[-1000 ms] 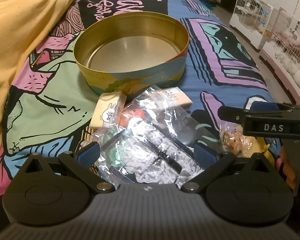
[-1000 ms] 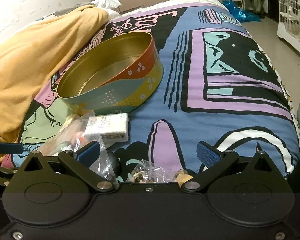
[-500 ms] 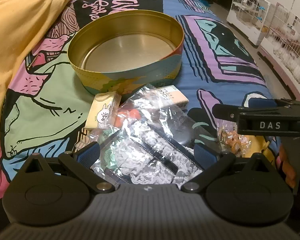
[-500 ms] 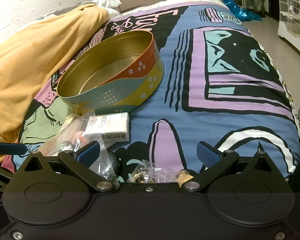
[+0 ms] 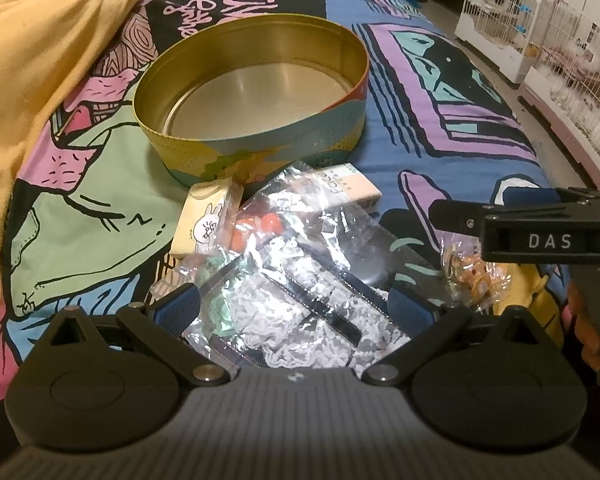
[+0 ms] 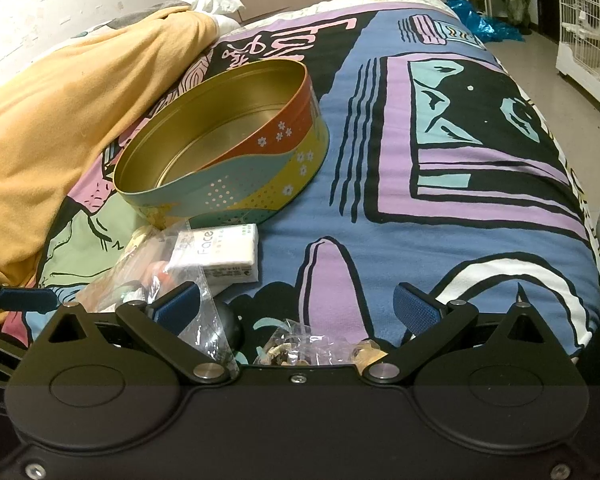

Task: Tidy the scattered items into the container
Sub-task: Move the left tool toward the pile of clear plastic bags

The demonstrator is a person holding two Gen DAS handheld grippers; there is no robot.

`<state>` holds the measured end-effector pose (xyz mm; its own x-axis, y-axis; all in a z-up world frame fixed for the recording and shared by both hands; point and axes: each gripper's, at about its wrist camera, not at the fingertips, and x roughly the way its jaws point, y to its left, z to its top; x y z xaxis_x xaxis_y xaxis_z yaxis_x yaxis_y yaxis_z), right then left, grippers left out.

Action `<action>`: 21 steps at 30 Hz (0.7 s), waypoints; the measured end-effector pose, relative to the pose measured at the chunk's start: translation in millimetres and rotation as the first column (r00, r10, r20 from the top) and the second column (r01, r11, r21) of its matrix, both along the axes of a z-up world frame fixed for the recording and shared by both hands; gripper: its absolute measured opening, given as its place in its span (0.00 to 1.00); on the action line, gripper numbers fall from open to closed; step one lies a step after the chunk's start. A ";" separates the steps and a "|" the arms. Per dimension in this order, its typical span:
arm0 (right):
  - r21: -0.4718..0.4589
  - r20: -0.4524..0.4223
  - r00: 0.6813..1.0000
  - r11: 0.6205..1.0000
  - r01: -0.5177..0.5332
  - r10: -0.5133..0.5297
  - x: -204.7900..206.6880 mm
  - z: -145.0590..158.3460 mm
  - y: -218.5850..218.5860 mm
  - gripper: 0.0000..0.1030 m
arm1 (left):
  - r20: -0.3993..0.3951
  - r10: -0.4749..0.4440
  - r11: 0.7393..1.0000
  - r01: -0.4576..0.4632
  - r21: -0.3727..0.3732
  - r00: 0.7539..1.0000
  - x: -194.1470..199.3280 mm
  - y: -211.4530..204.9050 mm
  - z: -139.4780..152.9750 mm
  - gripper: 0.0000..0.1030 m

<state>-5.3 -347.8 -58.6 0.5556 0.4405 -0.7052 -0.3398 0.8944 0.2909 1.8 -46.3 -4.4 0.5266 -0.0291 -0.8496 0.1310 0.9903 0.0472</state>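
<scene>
Just in front of the round tin (image 5: 252,92), on the near side of its painted wall, the loose things lie heaped on the patterned bedspread (image 5: 440,92): a crinkly clear bag of lace (image 5: 300,292), a bunny-print tissue pack (image 5: 206,216) touching the tin's foot, and a "Face" tissue pack (image 6: 216,254) beside it. A smaller clear bag of trinkets (image 5: 466,272) sits further from the tin, to the right of the heap. The tin itself holds nothing yet, so the tidying looks barely begun.

The left gripper (image 5: 294,306) is spread wide with the lace bag between its pads, not pinching it. The right gripper (image 6: 298,308) is likewise released, hovering over the trinket bag, whose top shows at the bottom edge of its view.

The step in hand seems to be a first pick. To do it well, I would close on a thick fold of the bag rather than a single slippery film layer, and pinch low enough to catch the contents. Lift straight up before moving toward the tin, so the bag does not drag the tissue packs along. Clear the tin's rim fully, then let go over its centre
</scene>
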 end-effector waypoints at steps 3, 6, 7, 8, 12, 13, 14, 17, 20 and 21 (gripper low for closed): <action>0.002 0.000 1.000 1.000 0.001 -0.001 -0.1 0.0 0.1 1.00 | -0.008 0.001 1.000 -0.001 0.003 1.000 0.8 0.6 -3.4 1.00; 0.003 0.001 1.000 1.000 0.002 -0.002 0.0 -0.3 0.1 1.00 | -0.014 0.002 1.000 -0.002 0.001 1.000 3.1 1.5 -6.7 1.00; 0.002 0.001 1.000 1.000 0.002 -0.002 0.0 -0.3 0.2 1.00 | -0.018 0.006 1.000 -0.006 0.003 1.000 4.2 2.0 -8.2 1.00; 0.001 0.001 1.000 1.000 0.002 -0.002 -0.1 -0.3 0.3 1.00 | -0.021 0.010 1.000 -0.010 0.006 1.000 5.5 2.1 -9.5 1.00; 0.004 0.002 1.000 1.000 0.004 -0.004 0.1 -0.3 -0.4 1.00 | -0.029 0.013 1.000 -0.013 0.009 0.999 7.8 3.0 -13.4 1.00; 0.005 0.002 1.000 1.000 0.006 -0.006 0.2 -0.4 -0.7 1.00 | -0.031 0.012 1.000 -0.012 0.009 0.999 8.3 3.0 -14.4 1.00; 0.006 0.001 1.000 1.000 0.007 -0.007 0.3 -0.4 -0.9 1.00 | -0.033 0.012 1.000 -0.012 0.008 0.999 8.9 2.9 -15.3 1.00; 0.007 -0.001 1.000 1.000 0.010 -0.010 1.1 -0.4 -1.2 1.00 | -0.042 0.011 1.000 -0.011 0.000 0.999 11.4 2.8 -18.0 1.00; 0.005 0.001 1.000 1.000 0.010 -0.010 1.1 -0.2 -1.3 1.00 | -0.040 0.004 1.000 -0.005 -0.023 0.999 15.6 4.4 -20.5 1.00; 0.005 0.001 1.000 1.000 0.012 -0.012 1.3 0.0 -1.8 1.00 | -0.039 0.003 0.999 -0.005 -0.042 0.999 17.2 6.3 -21.2 1.00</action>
<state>-4.0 -349.6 -58.6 0.5616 0.4373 -0.7024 -0.3299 0.8969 0.2946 19.0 -40.0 -25.6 0.4936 -0.0632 -0.8674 0.1280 0.9918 0.0006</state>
